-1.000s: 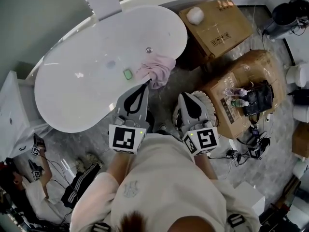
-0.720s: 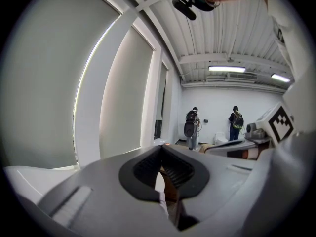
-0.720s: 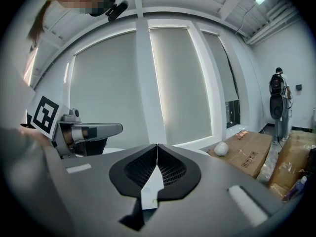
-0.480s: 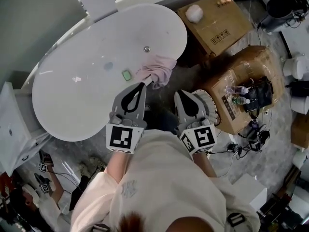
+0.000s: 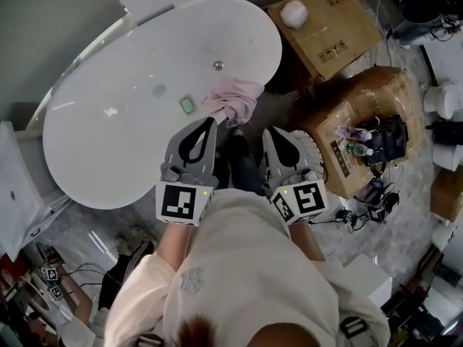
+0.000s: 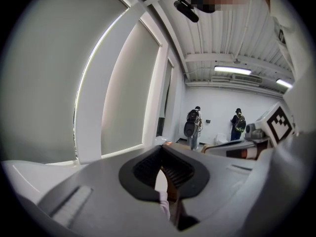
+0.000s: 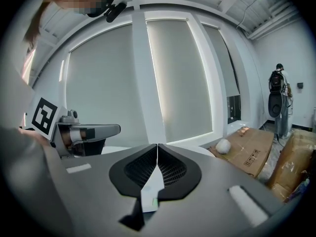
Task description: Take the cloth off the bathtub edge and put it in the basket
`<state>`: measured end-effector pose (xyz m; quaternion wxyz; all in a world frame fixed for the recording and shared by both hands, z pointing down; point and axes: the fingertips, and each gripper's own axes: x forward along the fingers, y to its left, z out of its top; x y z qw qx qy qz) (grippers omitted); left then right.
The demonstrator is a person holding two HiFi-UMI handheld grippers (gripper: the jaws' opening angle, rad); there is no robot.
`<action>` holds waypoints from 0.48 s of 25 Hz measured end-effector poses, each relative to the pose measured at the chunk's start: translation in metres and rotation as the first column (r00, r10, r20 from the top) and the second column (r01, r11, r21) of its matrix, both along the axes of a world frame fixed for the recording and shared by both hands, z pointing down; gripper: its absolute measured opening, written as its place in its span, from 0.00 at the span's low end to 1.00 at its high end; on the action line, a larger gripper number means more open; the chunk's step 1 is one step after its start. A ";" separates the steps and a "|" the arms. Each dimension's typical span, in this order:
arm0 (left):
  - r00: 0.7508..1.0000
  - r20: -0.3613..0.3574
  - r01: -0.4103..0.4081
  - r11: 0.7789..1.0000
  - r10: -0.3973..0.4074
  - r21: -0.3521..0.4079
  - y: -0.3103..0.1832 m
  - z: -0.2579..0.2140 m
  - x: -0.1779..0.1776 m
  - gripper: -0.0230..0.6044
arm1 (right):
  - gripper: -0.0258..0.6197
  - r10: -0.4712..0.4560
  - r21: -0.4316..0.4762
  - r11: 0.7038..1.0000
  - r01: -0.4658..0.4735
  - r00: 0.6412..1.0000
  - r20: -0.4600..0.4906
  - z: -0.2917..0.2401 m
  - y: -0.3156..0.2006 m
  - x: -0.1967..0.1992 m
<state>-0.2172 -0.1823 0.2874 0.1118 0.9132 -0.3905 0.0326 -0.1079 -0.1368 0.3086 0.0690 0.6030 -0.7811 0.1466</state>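
Note:
A pink cloth hangs crumpled over the near edge of the white bathtub. My left gripper is shut and empty, its tips just short of the cloth's lower fold. In the left gripper view a sliver of pink cloth shows behind the left gripper. My right gripper is shut on nothing and hovers over the floor to the right of the cloth; its own view shows the right gripper with tips pressed together. A white round basket lies partly hidden beneath the right gripper.
A small green block sits on the tub rim left of the cloth. Cardboard boxes stand to the right, one with a white ball, the other with bottles and a dark device. Cables trail on the floor.
Both grippers have moved forward toward the tub, still shut. The left tips now lie closer to the pink cloth.

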 end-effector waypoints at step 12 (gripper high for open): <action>0.995 0.003 0.098 0.995 -0.098 0.015 -0.043 -0.007 0.031 0.11 | 0.04 -0.084 0.000 0.996 0.084 0.996 0.017 0.001 -0.054 0.039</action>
